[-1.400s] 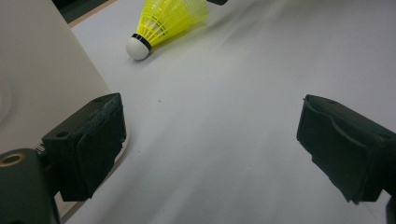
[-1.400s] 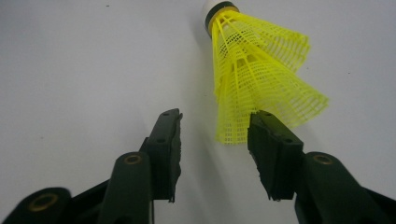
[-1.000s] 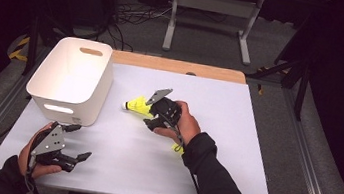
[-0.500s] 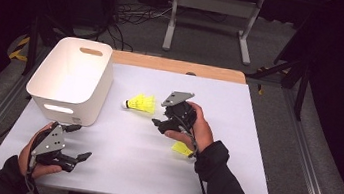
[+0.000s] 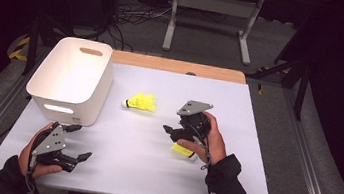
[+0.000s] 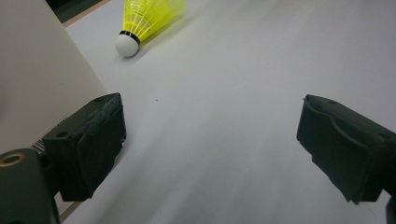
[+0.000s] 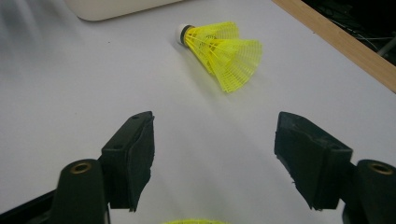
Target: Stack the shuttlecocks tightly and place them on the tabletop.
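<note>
A: Right claw is standing apart, nothing in it, its jaws have just been opening. Likely releasing the shuttlecock, which is lying on the table just right of the white bin.
B: Left claw is gaping empty too, idling below the bin.
A: High view is catching a second shuttlecock under the right hand; left gripper view isn't.

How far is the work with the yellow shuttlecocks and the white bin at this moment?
Done: nothing in the white bin as far as its visible inside shows. In hand: nothing; the right claw is open, its jaws have just been opening, with bare table between them, and one shuttlecock lies ahead of it. Left: that shuttlecock and a second one under the right hand; the left claw waits open beside the bin.
</note>
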Tool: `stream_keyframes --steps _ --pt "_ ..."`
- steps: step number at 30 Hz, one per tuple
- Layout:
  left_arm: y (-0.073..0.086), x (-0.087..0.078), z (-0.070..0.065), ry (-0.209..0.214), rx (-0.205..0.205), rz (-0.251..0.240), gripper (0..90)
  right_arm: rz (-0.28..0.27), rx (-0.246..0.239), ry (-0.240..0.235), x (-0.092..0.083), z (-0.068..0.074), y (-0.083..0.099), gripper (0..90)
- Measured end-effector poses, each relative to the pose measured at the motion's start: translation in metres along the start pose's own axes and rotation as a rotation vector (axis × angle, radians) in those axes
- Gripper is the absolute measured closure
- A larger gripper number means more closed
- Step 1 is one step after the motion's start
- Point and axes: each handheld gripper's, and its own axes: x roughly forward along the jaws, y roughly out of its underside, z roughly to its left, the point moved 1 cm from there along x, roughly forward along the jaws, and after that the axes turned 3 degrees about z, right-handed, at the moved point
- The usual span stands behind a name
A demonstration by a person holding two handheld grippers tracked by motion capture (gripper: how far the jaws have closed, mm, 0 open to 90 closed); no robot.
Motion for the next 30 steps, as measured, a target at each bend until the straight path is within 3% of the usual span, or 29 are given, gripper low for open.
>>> stream_keyframes --steps 5,14,30 --pt "0.0 0.0 0.0 0.003 0.001 0.001 8.9 -0.029 0.03 -0.018 -0.009 0.002 0.017 27.5" --pt "0.0 -0.001 0.0 -0.001 0.004 -0.002 8.8 -0.012 0.017 -0.032 -0.018 0.008 0.041 24.5" --pt "0.0 -0.001 0.0 0.003 0.009 -0.007 8.8 0.035 -0.027 -0.033 -0.006 0.015 0.071 18.3"
